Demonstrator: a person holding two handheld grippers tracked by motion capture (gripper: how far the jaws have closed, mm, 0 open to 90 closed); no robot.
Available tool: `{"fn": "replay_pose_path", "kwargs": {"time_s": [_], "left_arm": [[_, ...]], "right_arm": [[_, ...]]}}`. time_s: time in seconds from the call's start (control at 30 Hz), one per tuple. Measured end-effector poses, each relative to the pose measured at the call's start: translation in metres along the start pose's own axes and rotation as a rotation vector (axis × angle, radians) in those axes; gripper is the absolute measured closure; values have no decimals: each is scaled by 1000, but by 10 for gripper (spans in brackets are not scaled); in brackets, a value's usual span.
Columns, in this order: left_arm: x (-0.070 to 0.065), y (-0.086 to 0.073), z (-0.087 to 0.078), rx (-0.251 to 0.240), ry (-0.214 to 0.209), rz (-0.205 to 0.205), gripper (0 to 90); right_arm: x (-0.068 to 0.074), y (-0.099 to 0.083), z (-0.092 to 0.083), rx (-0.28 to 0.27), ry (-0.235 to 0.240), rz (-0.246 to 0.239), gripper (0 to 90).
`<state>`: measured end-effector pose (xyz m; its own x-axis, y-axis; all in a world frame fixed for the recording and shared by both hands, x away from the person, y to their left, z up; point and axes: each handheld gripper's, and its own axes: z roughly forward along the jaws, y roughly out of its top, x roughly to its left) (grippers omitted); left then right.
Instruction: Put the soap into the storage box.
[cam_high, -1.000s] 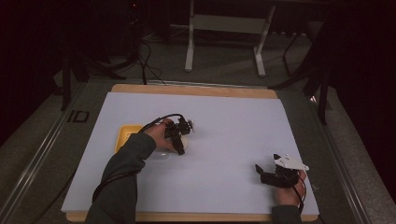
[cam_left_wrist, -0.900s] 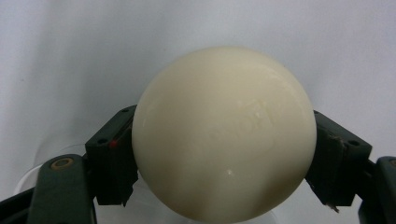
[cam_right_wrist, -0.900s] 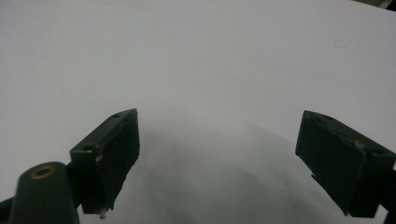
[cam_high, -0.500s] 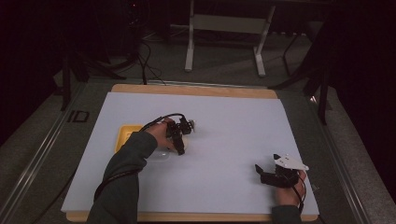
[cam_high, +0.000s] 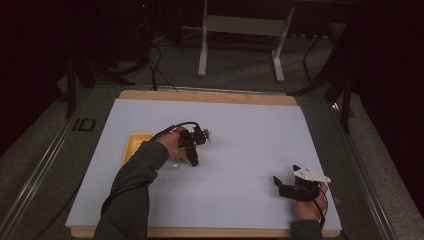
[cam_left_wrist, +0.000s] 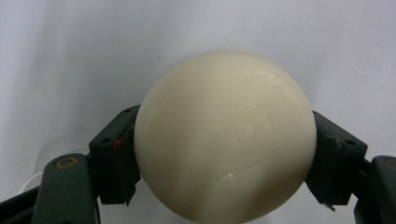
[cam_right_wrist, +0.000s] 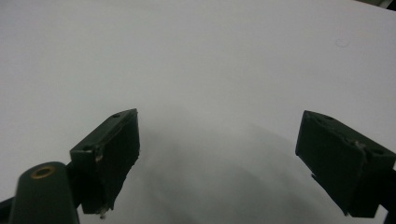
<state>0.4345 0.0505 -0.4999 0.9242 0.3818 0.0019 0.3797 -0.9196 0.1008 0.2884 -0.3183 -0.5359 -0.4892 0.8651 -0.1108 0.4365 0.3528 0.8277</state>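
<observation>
Over the white table (cam_high: 240, 125), a cream ball (cam_left_wrist: 224, 135) sits clamped between the left gripper (cam_left_wrist: 224, 161) jaws.

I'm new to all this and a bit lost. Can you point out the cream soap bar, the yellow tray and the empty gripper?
cream soap bar (cam_left_wrist: 224, 135): left gripper view, middle of its embossed face.
yellow tray (cam_high: 134, 145): high view, bare inner surface.
right gripper (cam_right_wrist: 217, 161): right gripper view, midway between its open jaws.

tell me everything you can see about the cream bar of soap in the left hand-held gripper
The soap is a smooth, rounded cream bar, waxy-looking, with faint embossed lettering on its face that is too soft to read. The left hand-held gripper clamps it, one black jaw pressed on each side. It is held over the white table cover, near a yellow dish.
</observation>
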Motion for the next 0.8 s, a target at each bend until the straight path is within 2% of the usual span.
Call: {"fn": "replay_pose_path", "kwargs": {"time_s": [0.53, 0.8], "left_arm": [[-6, 5, -25, -27, 17, 13, 242], [-6, 1, -40, -38, 19, -6, 242]], "right_arm": [[0, 0, 0, -2, -2, 1, 137], [0, 0, 0, -2, -2, -1, 137]]}}
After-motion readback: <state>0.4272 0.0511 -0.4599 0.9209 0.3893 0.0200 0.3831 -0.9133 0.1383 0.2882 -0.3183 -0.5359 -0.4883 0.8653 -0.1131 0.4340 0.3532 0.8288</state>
